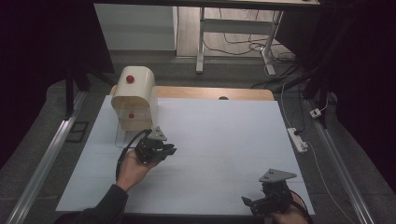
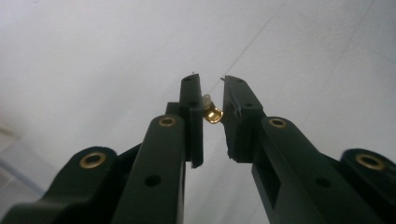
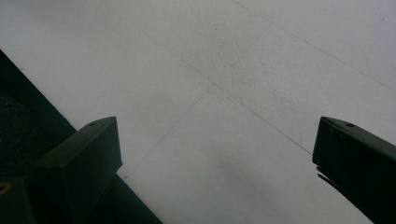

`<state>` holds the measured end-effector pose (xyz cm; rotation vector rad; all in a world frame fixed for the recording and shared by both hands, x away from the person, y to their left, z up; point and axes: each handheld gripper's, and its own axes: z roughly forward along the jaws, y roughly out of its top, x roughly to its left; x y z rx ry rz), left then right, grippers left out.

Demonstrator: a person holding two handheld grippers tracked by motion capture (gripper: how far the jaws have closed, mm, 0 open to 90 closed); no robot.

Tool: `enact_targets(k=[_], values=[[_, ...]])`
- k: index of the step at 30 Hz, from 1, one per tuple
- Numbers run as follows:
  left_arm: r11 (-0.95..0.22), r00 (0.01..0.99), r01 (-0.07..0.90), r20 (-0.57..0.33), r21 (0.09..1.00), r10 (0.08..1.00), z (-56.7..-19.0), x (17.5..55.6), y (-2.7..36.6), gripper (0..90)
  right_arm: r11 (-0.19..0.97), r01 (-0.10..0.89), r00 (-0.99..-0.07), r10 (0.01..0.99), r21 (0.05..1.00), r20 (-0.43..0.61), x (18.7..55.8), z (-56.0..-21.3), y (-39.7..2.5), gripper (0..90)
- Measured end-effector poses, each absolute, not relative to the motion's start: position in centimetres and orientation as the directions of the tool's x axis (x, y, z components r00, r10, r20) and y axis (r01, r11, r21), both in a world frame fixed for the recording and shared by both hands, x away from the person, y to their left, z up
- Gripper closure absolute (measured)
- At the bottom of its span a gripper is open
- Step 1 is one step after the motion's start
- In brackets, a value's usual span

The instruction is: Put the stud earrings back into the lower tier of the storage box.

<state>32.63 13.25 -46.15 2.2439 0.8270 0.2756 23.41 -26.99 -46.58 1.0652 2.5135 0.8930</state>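
My left gripper [image 2: 212, 100] has its jaws drawn nearly together, pinching a small brass-coloured piece [image 2: 214, 114] with a whitish tip between the pads, partway down from the fingertips. In the high view I see that left gripper [image 1: 169, 150] held in my left hand [image 1: 133, 169] above the white surface [image 1: 224, 140], pointing right, just in front of the cream bread box [image 1: 134, 95], which has a red knob [image 1: 130, 79] on its curved lid and a second red knob [image 1: 131, 115] lower down. My right gripper [image 1: 248, 201] sits at the near right edge of the surface, well apart from the left one. Its jaws are spread wide over the bare white sheet [image 3: 243, 93].
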Motion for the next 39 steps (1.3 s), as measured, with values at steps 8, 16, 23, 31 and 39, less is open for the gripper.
enact_targets(k=[8, 16, 23, 31, 39], values=[[-0.506, 0.73, 0.503, -0.031, 0.701, 0.683, -45.4, 32.9, 15.8, 77.5, 0.537, 0.557, -0.693, 0.721, 0.634, -0.002, 23.4, -46.6, -27.0, 1.1], [-0.434, 0.663, 0.542, -0.049, 0.72, 0.747, -44.7, 33.3, 19.2, 77.4, 0.537, 0.558, -0.692, 0.722, 0.633, -0.002, 23.4, -46.6, -27.0, 1.1], [-0.376, 0.603, 0.585, -0.076, 0.719, 0.794, -45.3, 33.9, 21.6, 77.3, 0.538, 0.558, -0.692, 0.722, 0.631, -0.003, 23.4, -46.6, -27.0, 1.1], [-0.364, 0.575, 0.627, -0.095, 0.689, 0.812, -46.9, 34.7, 22.2, 77.0, 0.546, 0.556, -0.695, 0.719, 0.627, -0.009, 23.4, -46.6, -26.9, 1.2], [-0.36, 0.55, 0.66, -0.097, 0.659, 0.83, -48.5, 35.5, 22.8, 74.7, 0.55, 0.554, -0.696, 0.718, 0.625, -0.015, 23.4, -46.6, -26.9, 1.4]])
